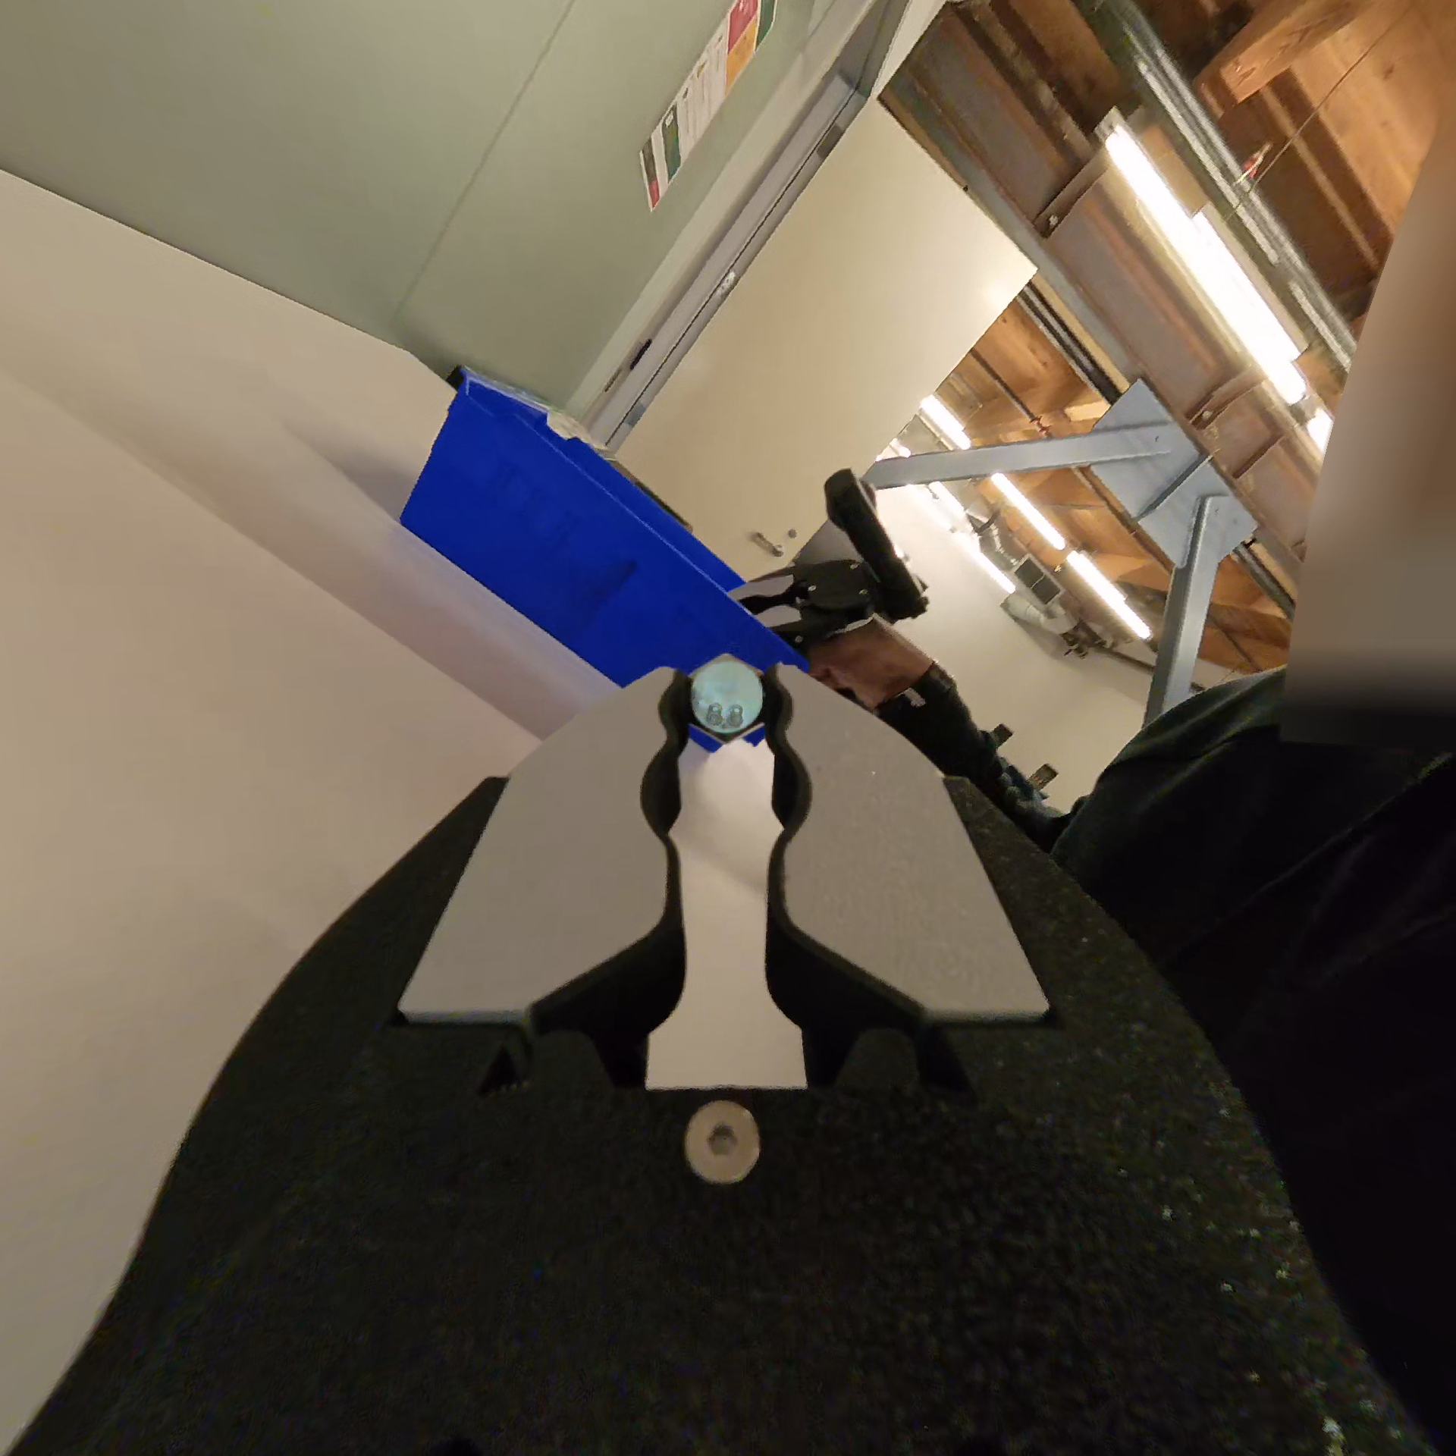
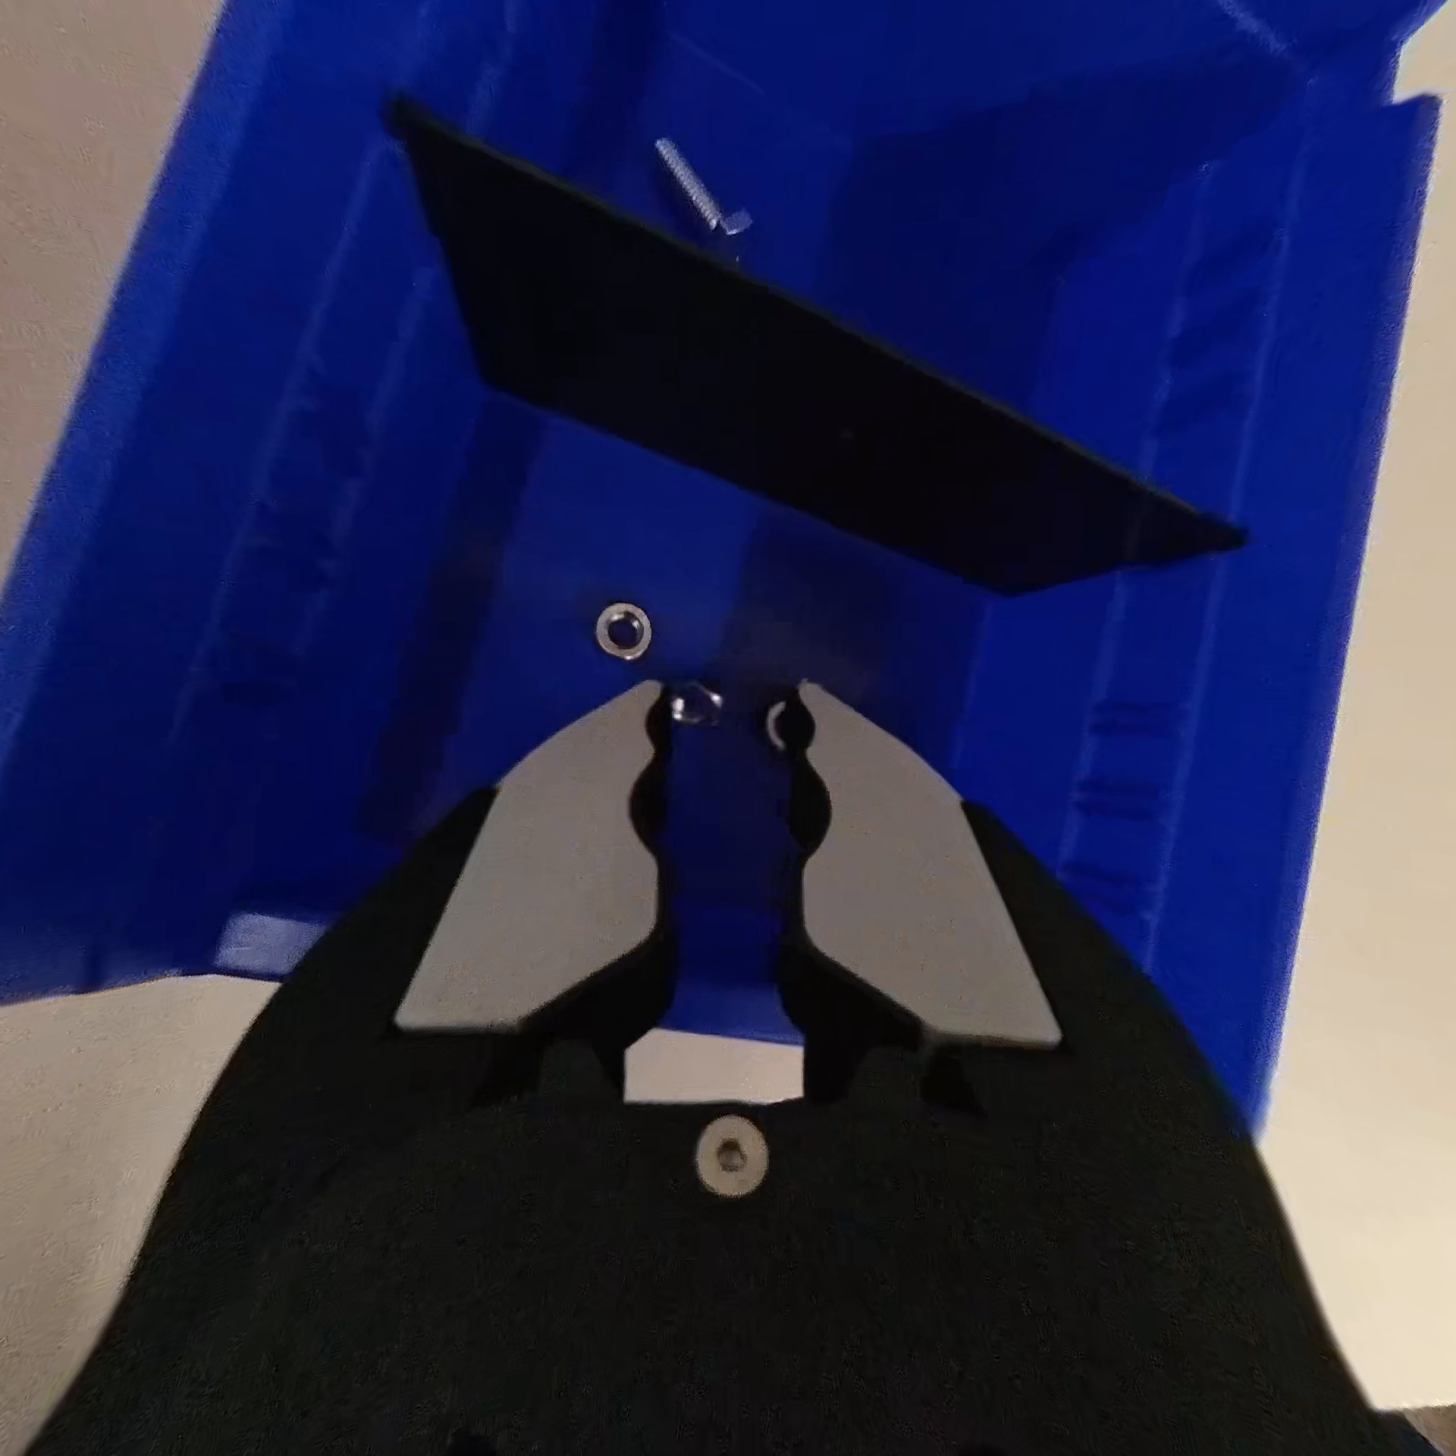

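Left wrist view: left gripper [image 1: 726, 701] clamps a hex bolt head [image 1: 726, 698]. Right gripper [image 2: 729, 709] is parted over a nut [image 2: 693, 703] inside the blue bin [image 2: 1182, 551].

The pale wall [image 1: 236, 118] bears a long printed poster [image 1: 701, 102] high up. Beside the poster runs a grey metal door frame [image 1: 748, 260]; past the frame hangs a cream panel [image 1: 827, 378], perhaps a door, though the tilt makes that unsure. Beyond the frame a ceiling of brown wooden beams [image 1: 1300, 94] carries bright tube lights [image 1: 1205, 260]. Below the lights stands a grey steel bracket [image 1: 1166, 488]. A white table surface [image 1: 197, 630] spreads below the poster.
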Motion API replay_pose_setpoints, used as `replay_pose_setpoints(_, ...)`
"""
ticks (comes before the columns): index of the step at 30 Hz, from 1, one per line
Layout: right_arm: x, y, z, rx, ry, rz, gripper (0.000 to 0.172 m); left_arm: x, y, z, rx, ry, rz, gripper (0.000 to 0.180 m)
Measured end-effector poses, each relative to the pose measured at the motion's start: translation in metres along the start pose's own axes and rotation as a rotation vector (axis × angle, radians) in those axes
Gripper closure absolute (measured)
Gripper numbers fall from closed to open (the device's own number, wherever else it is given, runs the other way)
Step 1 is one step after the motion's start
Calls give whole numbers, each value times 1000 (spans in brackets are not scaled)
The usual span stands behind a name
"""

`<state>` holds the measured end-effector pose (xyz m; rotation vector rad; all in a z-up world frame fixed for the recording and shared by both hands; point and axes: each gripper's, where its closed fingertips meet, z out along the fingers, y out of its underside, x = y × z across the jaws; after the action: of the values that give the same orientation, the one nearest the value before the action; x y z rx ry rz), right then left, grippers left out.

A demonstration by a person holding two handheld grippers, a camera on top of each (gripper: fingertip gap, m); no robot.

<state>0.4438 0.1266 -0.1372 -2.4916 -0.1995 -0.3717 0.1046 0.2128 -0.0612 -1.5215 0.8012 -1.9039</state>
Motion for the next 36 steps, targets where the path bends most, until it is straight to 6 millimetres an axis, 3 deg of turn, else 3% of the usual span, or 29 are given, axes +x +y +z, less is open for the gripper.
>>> replay_pose_setpoints(4,7,-17,-18,74,55,-5,132,1,3,1,-25,-4,30,163)
replay_pose_setpoints(6,6,-44,-42,215,97,-27,132,2,2,1,-22,5,31,163)
replay_pose_setpoints(7,-7,-62,-56,306,68,-54,133,4,2,1,-19,13,31,163)
replay_pose_setpoints(9,-54,-96,-78,469,-67,-140,137,8,3,3,-17,39,25,163)
replay_pose_setpoints(11,-117,-122,-91,594,-192,-278,137,14,5,6,-15,72,12,163)
replay_pose_setpoints(15,-228,-148,-86,714,-287,-536,139,25,10,14,-2,123,-13,163)
replay_pose_setpoints(18,-283,-151,-81,719,-390,-612,140,28,14,18,-18,123,13,163)
replay_pose_setpoints(20,-299,-154,-80,725,-432,-603,142,30,17,19,-34,118,32,163)
replay_pose_setpoints(25,-297,-162,-78,725,-420,-542,161,27,21,20,-70,85,65,163)
replay_pose_setpoints(31,-287,-159,-69,676,-338,-587,162,19,24,25,-90,3,105,162)
replay_pose_setpoints(34,-243,-164,-63,636,-215,-591,162,20,6,21,14,0,71,147)
replay_pose_setpoints(36,-178,-171,-56,577,-58,-540,162,21,-5,15,64,13,50,144)
